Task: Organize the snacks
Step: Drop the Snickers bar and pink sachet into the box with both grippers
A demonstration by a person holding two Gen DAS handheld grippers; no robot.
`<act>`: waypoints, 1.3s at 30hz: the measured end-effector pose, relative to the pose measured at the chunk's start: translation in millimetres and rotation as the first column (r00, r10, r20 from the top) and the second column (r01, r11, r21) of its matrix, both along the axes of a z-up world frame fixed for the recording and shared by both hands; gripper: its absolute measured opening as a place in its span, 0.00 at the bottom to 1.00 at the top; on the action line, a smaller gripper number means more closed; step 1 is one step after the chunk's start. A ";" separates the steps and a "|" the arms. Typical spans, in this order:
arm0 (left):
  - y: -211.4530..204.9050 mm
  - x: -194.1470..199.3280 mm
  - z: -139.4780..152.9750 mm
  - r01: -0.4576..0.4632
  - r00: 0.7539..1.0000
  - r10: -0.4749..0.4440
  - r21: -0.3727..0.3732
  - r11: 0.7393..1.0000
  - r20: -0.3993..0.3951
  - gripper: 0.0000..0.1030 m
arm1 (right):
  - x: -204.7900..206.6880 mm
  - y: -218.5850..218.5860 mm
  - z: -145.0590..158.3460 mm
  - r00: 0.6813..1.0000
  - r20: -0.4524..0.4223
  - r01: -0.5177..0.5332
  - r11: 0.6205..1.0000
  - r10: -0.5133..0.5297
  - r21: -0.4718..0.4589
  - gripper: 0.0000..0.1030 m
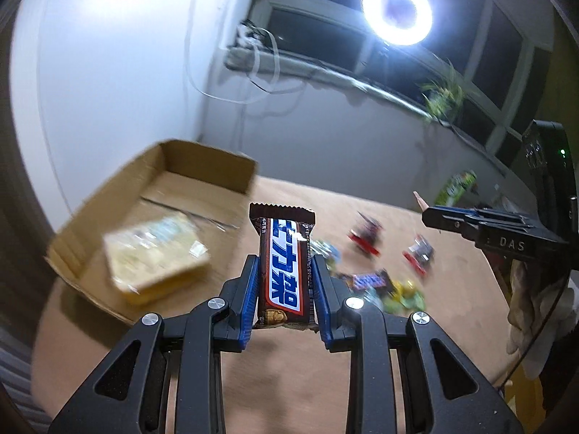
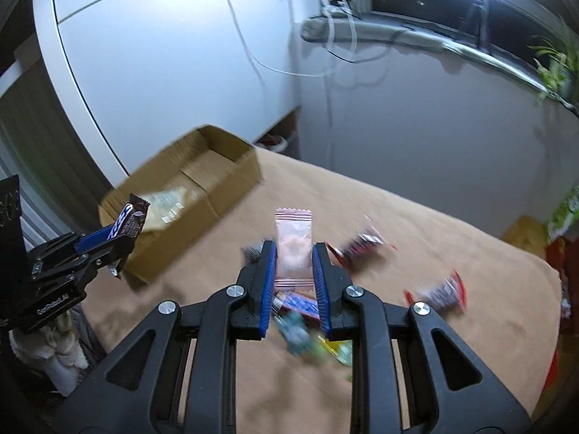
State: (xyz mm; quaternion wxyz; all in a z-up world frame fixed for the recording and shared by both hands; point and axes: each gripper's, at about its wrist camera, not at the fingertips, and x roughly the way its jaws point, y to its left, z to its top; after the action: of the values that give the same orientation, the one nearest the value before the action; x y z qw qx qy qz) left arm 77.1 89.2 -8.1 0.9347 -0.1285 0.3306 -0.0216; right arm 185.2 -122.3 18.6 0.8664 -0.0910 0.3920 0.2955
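My left gripper [image 1: 285, 264] is shut on a brown chocolate bar [image 1: 283, 264] with a blue and white label, held upright above the table. The same bar [image 2: 130, 221] shows in the right wrist view, at the near edge of the cardboard box [image 2: 224, 195]. My right gripper [image 2: 294, 253] is shut on a small pink candy packet [image 2: 293, 244]. In the left wrist view the right gripper [image 1: 430, 213] shows side-on, with the packet's pink tip [image 1: 420, 198] sticking out. The box [image 1: 213, 166] holds a yellow snack pack [image 1: 155, 256]. Loose snacks [image 1: 369, 282] lie on the table below.
Red-ended wrappers [image 2: 439, 291] and green sweets [image 2: 325, 350] lie scattered on the tan tabletop [image 2: 452, 224]. A bright ring light [image 1: 397, 11] stands by the dark window. A plant [image 1: 443, 90] sits on the sill. White wall and cupboard stand behind the box.
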 end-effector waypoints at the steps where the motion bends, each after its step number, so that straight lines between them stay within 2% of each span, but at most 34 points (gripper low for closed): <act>1: 8.6 1.9 2.0 -0.017 1.000 0.017 -0.004 1.000 0.004 0.26 | 1.9 8.6 1.9 1.000 0.002 -0.010 1.000 0.010 0.006 0.20; 7: 57.7 19.1 11.9 -0.086 0.996 0.087 -0.016 0.996 0.007 0.26 | 16.7 62.4 4.9 0.998 0.009 -0.062 0.998 0.062 0.016 0.20; 11: 81.7 33.2 8.2 -0.114 0.994 0.114 -0.029 0.993 -0.008 0.26 | 25.0 99.6 -0.5 0.996 0.008 -0.087 0.996 0.087 0.000 0.20; 21: 103.7 60.3 -11.9 -0.130 0.990 0.129 -0.017 0.991 -0.059 0.26 | 51.1 171.4 -30.5 0.992 -0.034 -0.123 0.992 0.122 -0.028 0.20; 33: 117.8 85.3 -31.6 -0.151 0.982 0.149 -0.005 0.989 -0.118 0.26 | 78.6 201.7 -69.5 0.985 -0.109 -0.137 0.989 0.131 -0.049 0.21; 39: 121.2 87.5 -37.5 -0.166 0.977 0.163 -0.013 0.986 -0.138 0.27 | 78.1 201.2 -72.2 0.985 -0.114 -0.139 0.989 0.132 -0.052 0.21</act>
State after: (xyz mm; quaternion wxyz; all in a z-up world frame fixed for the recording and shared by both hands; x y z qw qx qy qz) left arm 164.6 210.4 -45.6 0.9067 -0.1681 0.3819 0.0607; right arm 263.2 78.9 -53.5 0.8182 -0.1266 0.4410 0.3464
